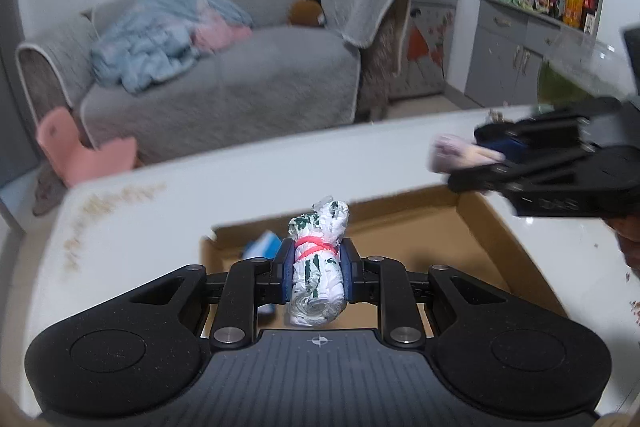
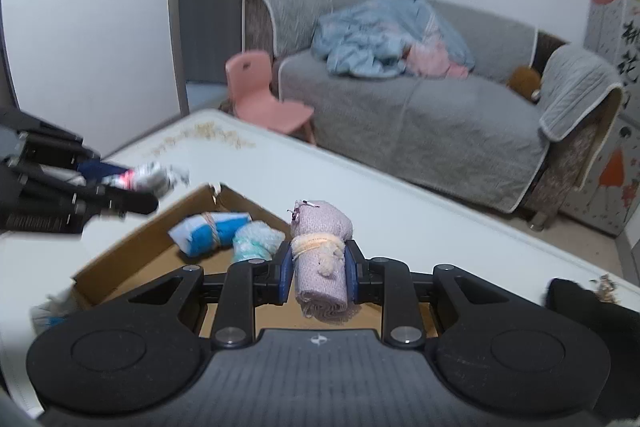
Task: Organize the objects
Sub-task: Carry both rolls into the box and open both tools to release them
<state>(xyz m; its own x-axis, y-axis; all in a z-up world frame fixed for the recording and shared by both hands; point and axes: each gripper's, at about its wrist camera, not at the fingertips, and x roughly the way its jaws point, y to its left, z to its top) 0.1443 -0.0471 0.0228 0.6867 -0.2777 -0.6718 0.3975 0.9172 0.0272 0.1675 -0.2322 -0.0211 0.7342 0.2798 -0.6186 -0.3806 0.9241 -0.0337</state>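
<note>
Both tongs were squeezed tight on rolled cloths over the cardboard box [image 2: 132, 247] on the bench [image 2: 400, 195]. The left tongs [image 1: 316, 269] held a white-and-green roll [image 1: 318, 259], the right tongs [image 2: 318, 269] a pink roll [image 2: 322, 255], probably ready to drop beside the blue rolls [image 2: 212, 233].

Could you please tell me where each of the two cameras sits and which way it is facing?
Left wrist: sits behind the left gripper, facing over the cardboard box toward the sofa; its jaws clamp a white-green roll, and the right gripper shows.
Right wrist: behind the right gripper, which clamps a pink roll, facing the same way; the left gripper shows.
Shared: box, white table, sofa.
</note>
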